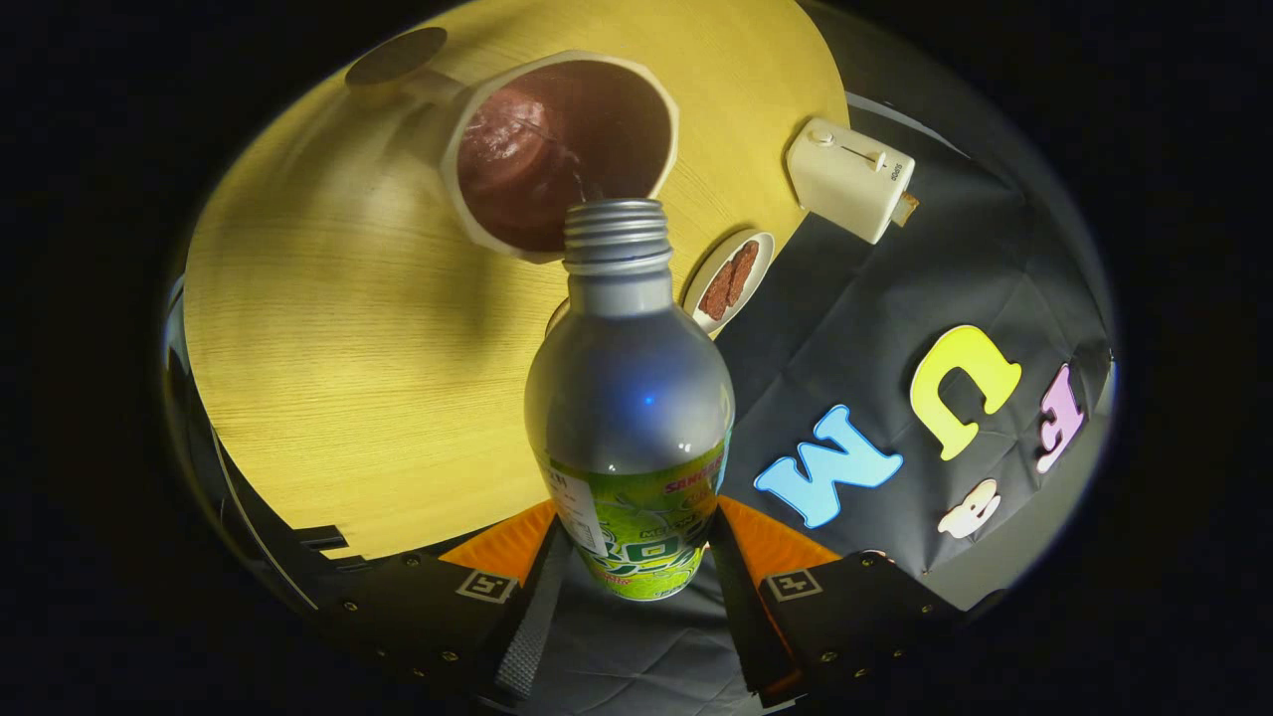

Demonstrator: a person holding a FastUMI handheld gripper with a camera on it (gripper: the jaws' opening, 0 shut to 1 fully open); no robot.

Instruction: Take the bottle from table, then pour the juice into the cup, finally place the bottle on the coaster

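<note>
A silver bottle [629, 398] sits clamped between the jaws of the gripper [632, 557], both fingers pressing its green label, its open threaded neck tipped over a white cup [560, 149] on the yellow wooden surface [348, 348], a thin stream entering.

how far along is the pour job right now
Done: the bottle is off the table, clamped between both fingers of the gripper. In hand: it is tilted with its open neck at the cup, a thin stream running in and dark liquid already pooled inside. Left: setting the bottle on the coaster beyond the cup.
</note>
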